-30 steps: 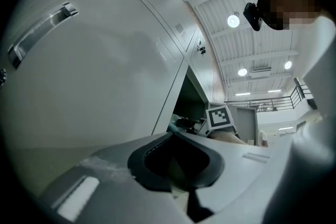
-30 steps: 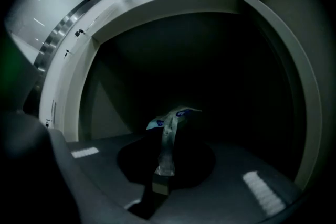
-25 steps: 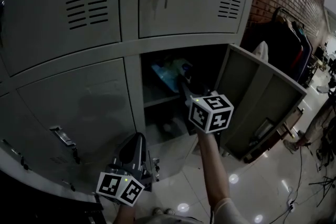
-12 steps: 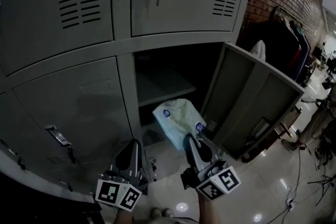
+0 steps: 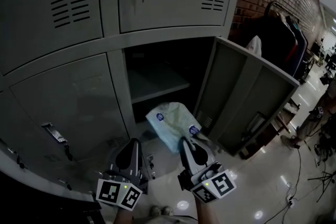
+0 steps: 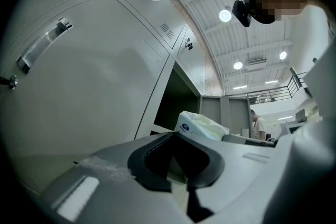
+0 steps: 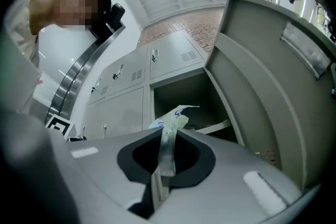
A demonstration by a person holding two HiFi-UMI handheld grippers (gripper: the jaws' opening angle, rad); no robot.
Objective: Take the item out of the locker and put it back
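Right gripper (image 5: 185, 141) is clamping a pale tissue pack (image 5: 170, 123) by its edge, at 11 o'clock, outside the open locker (image 5: 157, 82); left gripper (image 5: 133, 143) is hanging closed, empty.

Head view: the camera sits above and behind both tools, facing forward and steeply down onto the locker bank (image 5: 63, 92). The left gripper (image 5: 130, 150) and right gripper (image 5: 189, 147) show close at the lower edge, with the floor (image 5: 252, 186) to the lower right.

Left gripper view: the camera rides low behind its jaws, tilted upward and very near the closed locker fronts, which fill its left half. Ceiling lights (image 6: 224, 15) lie above.

Right gripper view: likewise low and tilted upward, facing straight into the open compartment (image 7: 178, 97), with the open door (image 7: 262, 76) at its right.

All three views share that compartment, the door and the pale packet (image 5: 170, 123).
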